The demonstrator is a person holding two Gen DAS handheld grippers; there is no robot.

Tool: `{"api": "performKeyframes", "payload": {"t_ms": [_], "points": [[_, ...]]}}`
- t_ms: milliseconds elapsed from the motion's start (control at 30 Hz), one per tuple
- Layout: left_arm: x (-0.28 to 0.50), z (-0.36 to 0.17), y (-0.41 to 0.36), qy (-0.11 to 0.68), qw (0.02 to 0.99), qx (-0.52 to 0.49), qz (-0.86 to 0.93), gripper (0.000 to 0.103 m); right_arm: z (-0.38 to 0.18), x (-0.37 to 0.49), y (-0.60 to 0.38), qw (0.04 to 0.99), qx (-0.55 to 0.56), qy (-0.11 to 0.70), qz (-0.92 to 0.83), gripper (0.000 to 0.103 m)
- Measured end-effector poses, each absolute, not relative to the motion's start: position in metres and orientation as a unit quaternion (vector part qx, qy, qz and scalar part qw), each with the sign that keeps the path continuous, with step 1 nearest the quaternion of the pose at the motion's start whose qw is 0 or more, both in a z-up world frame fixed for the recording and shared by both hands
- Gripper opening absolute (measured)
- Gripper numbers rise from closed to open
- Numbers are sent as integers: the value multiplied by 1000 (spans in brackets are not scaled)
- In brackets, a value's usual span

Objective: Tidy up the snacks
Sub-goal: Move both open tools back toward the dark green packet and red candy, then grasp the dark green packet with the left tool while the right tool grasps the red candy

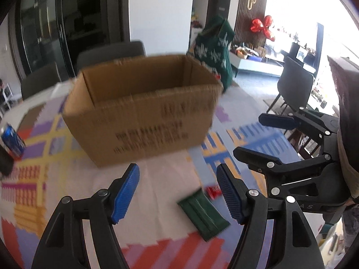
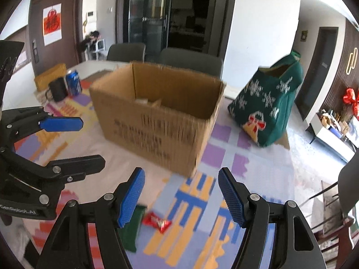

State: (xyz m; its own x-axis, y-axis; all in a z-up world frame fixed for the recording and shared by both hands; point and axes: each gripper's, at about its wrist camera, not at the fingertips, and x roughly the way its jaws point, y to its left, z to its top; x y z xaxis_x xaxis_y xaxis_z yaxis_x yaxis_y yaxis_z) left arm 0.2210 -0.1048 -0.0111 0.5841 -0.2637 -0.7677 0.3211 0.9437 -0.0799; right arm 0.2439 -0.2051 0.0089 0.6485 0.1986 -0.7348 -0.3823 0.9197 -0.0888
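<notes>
Hovering near cardboard box (image 2: 157,116), both jaws released, empty; drop right gripper (image 2: 181,198) squarely over red candy (image 2: 157,220), left gripper (image 1: 178,192) over green packet (image 1: 203,215).

The big cardboard box (image 2: 161,114) stands in your way, in the middle of the table (image 1: 161,183). Its top is open. Far left, a black mug (image 2: 57,89) and blue can (image 2: 73,82) block you. Far right stands a green bag (image 2: 269,109). The near cloth is mostly free.

Home dining room, table (image 2: 258,161), chairs (image 2: 190,59) (festive door poster (image 2: 52,23))
</notes>
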Motion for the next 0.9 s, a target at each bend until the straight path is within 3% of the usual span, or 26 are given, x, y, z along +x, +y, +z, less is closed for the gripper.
{"api": "performKeyframes", "payload": {"t_ms": [267, 500, 900], "points": [[207, -54, -124, 492, 854, 2, -172, 70, -24, 225, -211, 868, -182, 419, 194, 68], [208, -82, -132, 530, 833, -24, -159, 70, -51, 225, -213, 833, -221, 451, 233, 59], [218, -112, -139, 558, 822, -22, -110, 65, -76, 231, -221, 811, -235, 479, 239, 52]]}}
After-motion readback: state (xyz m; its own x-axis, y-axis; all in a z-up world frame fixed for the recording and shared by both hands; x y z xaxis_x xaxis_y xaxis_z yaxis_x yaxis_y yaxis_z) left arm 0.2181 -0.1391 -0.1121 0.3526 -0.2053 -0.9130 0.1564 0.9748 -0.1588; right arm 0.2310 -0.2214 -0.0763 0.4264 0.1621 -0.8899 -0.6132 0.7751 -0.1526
